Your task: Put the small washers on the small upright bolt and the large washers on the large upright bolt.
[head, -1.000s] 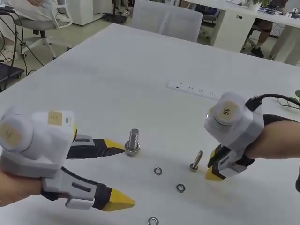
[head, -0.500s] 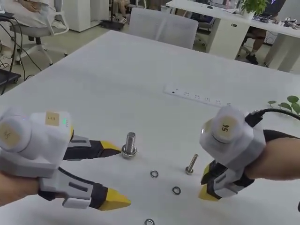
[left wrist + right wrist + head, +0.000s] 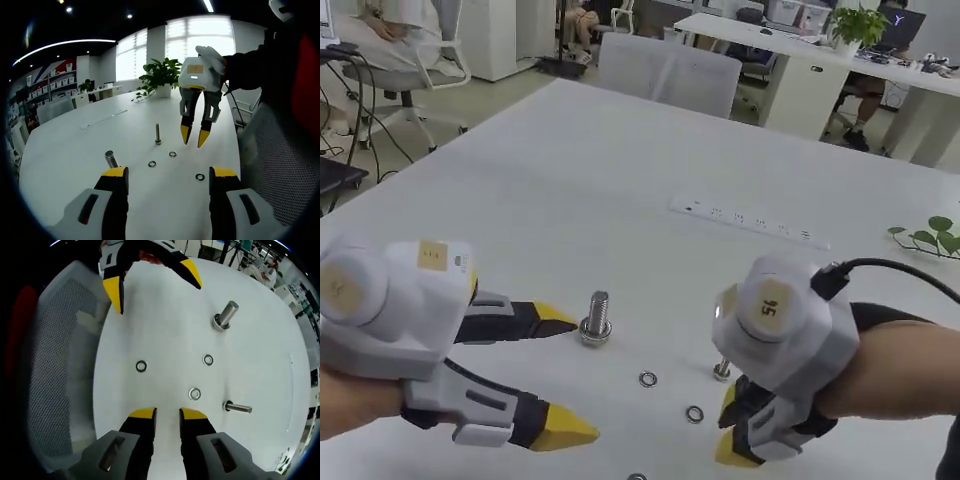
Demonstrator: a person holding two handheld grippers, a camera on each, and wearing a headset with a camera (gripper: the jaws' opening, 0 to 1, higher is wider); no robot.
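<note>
**Right gripper pulls back from the small bolt toward a washer**

A second ago the right gripper (image 3: 728,430) sat with its yellow tips just right of the small bolt (image 3: 722,371). Now it is lower and closer to the person. Its body hides most of that bolt in the head view, and its tips are just beside the nearest washer (image 3: 694,413). In its own view the fingers (image 3: 142,414) are nearly together, with a narrow empty gap between them. They grasp nothing, and that washer (image 3: 195,393) lies on the desk (image 3: 620,180) just ahead of them.

The left gripper (image 3: 563,375) has barely shifted. Its fingers (image 3: 115,172) are spread wide and empty, one tip close to the base of the large bolt (image 3: 596,318).

Both bolts stand upright where they were, well apart. The three washers lie flat on the desk, none of them on a bolt:
- the nearest washer
- the middle washer (image 3: 647,379), between the two bolts
- the third washer (image 3: 637,478), at the bottom edge of the head view

I cannot tell small washers from large.

The head view has tilted up, so more of the power strip (image 3: 750,220) and the room shows.
</note>
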